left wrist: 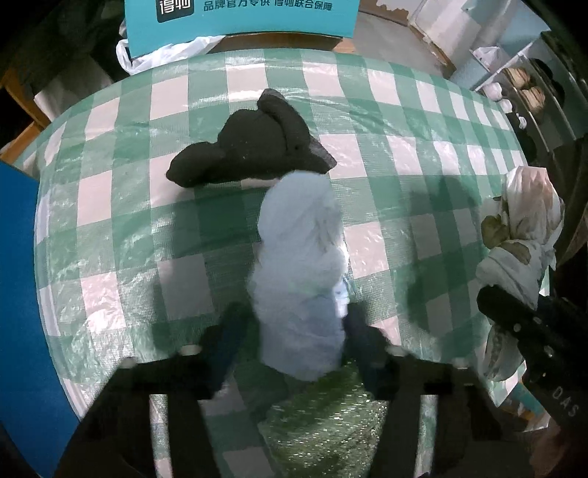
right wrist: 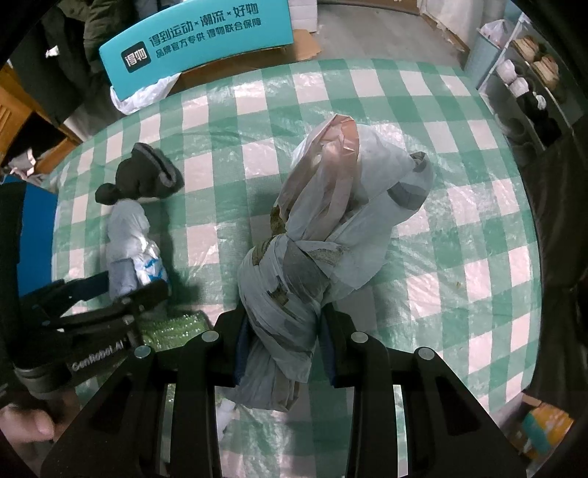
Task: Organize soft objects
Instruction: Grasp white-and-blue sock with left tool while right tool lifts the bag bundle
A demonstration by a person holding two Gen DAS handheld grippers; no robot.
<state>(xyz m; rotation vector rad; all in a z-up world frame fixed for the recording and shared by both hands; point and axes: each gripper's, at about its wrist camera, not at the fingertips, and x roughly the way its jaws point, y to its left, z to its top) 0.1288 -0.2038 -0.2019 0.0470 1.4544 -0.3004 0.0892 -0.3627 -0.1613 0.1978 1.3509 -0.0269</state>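
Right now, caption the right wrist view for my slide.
Right gripper clamps a knotted pale bundle above the checked tablecloth; left gripper grips a light-blue roll.

A lived-in room in a home, used partly for storage. A table is covered with a shiny plastic tablecloth [right wrist: 459,176] in green and white checks. Behind it, a teal cardboard box [right wrist: 198,40] printed with white Chinese writing leans on flattened brown cardboard [right wrist: 301,44], with a crumpled white plastic bag [right wrist: 143,95] beside it. To the right stands an open pale shelf unit [right wrist: 514,73] holding white cups, a woven basket and dark items. Dark coats or jackets [right wrist: 99,25] hang at the back left, next to wooden furniture [right wrist: 14,106]. The floor beyond is bare grey, and the lighting is dim and household-like.
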